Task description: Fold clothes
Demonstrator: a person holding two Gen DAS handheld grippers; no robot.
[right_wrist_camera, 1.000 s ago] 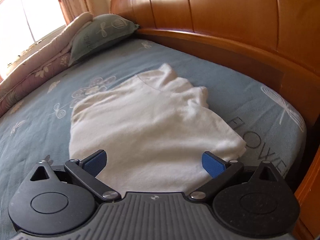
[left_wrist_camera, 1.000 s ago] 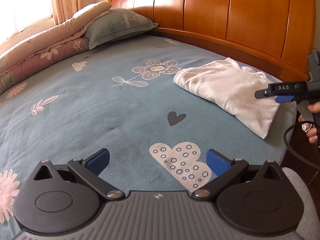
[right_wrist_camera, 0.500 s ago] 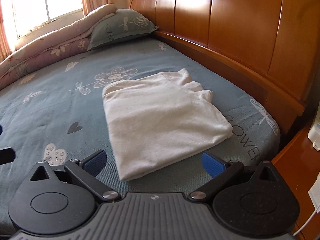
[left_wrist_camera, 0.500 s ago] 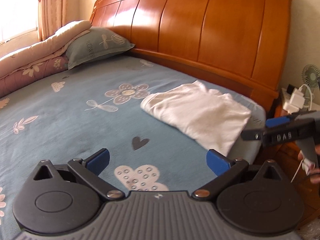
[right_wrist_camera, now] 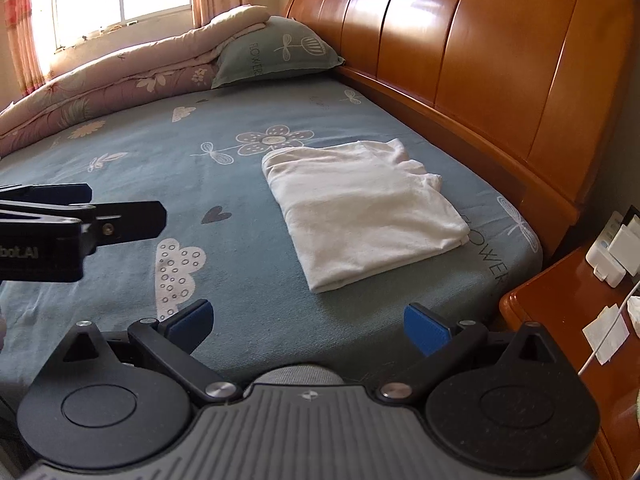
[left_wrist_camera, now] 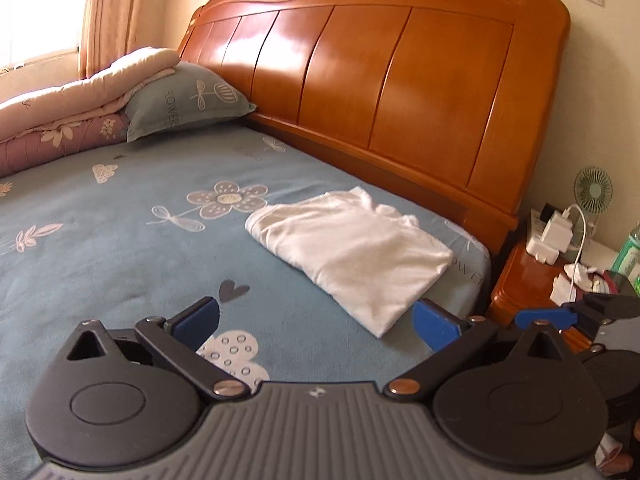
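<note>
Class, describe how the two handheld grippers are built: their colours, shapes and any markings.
The left gripper and right gripper match: black linkage arms with silver rivets, round black housings, a ribbed grey body and blue pads on the jaws. White lettering ending "bot.AI" marks the left gripper's side in the right wrist view.

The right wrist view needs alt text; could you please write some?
A folded white cotton garment lies on a blue flower-print bedsheet beside a glossy orange wooden headboard. The open right gripper hangs empty in front.
</note>
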